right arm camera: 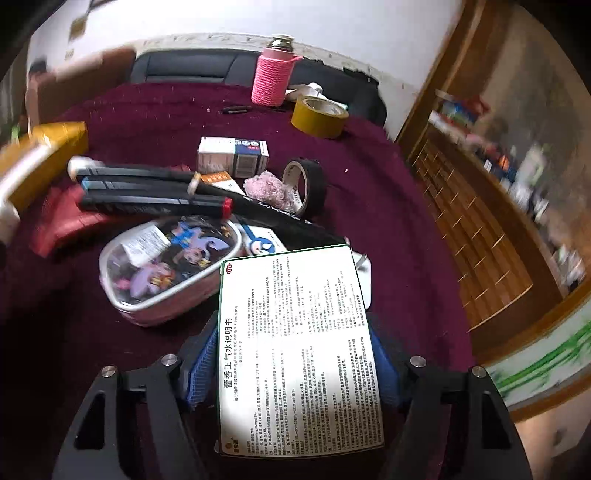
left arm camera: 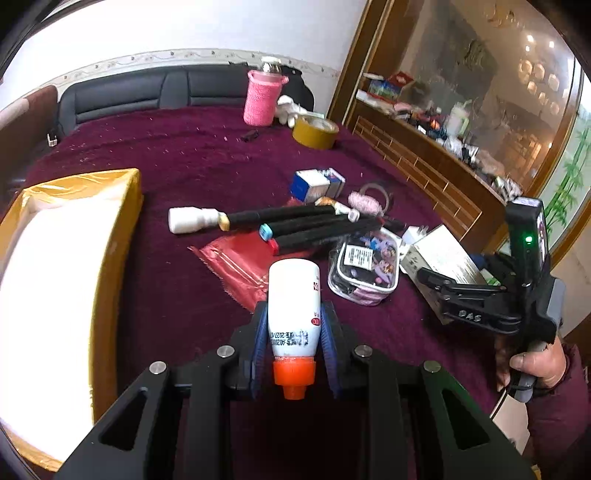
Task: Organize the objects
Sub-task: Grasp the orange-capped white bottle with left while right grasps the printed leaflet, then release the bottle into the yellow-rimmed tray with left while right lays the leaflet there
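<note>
Dim indoor light, fisheye-curved edges, motion blur smearing the right side.

You had a maroon bedspread (left arm camera: 177, 155) before you, a black headboard (left arm camera: 147, 88), white wall (left arm camera: 184, 26), wooden cabinet (left arm camera: 424, 155) right

Three black markers (right arm camera: 147, 188), two tape rolls (right arm camera: 319, 116), one pink-sleeved bottle (right arm camera: 271, 79).

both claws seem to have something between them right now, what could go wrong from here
1. The left claw pinches the white bottle near its orange cap, most of the body sticking out: it could pivot or slip on the way to the yellow box.
2. The right claw straddles the wide medicine box; whether the pads press is unclear, so lifting may drop it onto the clear pouch.
</note>
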`<state>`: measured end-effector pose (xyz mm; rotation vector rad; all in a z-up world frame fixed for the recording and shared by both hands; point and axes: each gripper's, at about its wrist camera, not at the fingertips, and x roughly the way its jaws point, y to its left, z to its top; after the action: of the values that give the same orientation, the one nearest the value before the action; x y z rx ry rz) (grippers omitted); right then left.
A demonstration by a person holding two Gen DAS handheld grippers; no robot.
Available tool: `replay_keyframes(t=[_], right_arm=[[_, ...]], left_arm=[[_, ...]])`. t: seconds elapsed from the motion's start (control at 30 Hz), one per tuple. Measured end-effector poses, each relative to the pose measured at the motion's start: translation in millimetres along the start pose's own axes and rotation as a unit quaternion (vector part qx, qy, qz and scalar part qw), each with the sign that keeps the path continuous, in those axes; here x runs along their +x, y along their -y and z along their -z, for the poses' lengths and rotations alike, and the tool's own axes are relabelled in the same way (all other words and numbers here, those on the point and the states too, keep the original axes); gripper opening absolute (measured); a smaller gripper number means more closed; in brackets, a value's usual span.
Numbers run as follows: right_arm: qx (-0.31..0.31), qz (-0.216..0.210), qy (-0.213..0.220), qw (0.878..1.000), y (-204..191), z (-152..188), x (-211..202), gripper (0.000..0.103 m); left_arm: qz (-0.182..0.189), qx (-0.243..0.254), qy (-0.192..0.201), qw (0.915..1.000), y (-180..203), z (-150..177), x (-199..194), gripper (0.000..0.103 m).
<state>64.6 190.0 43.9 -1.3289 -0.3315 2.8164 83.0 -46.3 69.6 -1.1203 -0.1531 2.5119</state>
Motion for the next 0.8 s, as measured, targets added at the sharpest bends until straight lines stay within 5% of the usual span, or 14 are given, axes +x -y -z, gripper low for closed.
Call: replay_keyframes(t=[0.23, 0.5, 0.63, 0.8], right_arm=[[0.071, -0.140, 0.019, 0.987, -1, -25, -69, 0.077], [0.065, -0.366, 0.025, 0.928, -96, -128, -116, 0.077], [0.067, -0.395, -0.011, 0.916, -173, -172, -79, 0.077], [0.100, -0.381, -0.073, 0.916, -241, -190, -5, 0.077]], left_arm=[[0.015, -0.027, 0.052, 0.9982, -38, -19, -73, 0.026], [-0.049, -0.030, 0.080, 0.9951, -103, -71, -124, 0.026], [-0.073, -0.071, 0.056, 0.9933, -155, -86, -97, 0.026], [-0.086, -0.137, 0.028, 0.9864, -211, -77, -52, 0.026]])
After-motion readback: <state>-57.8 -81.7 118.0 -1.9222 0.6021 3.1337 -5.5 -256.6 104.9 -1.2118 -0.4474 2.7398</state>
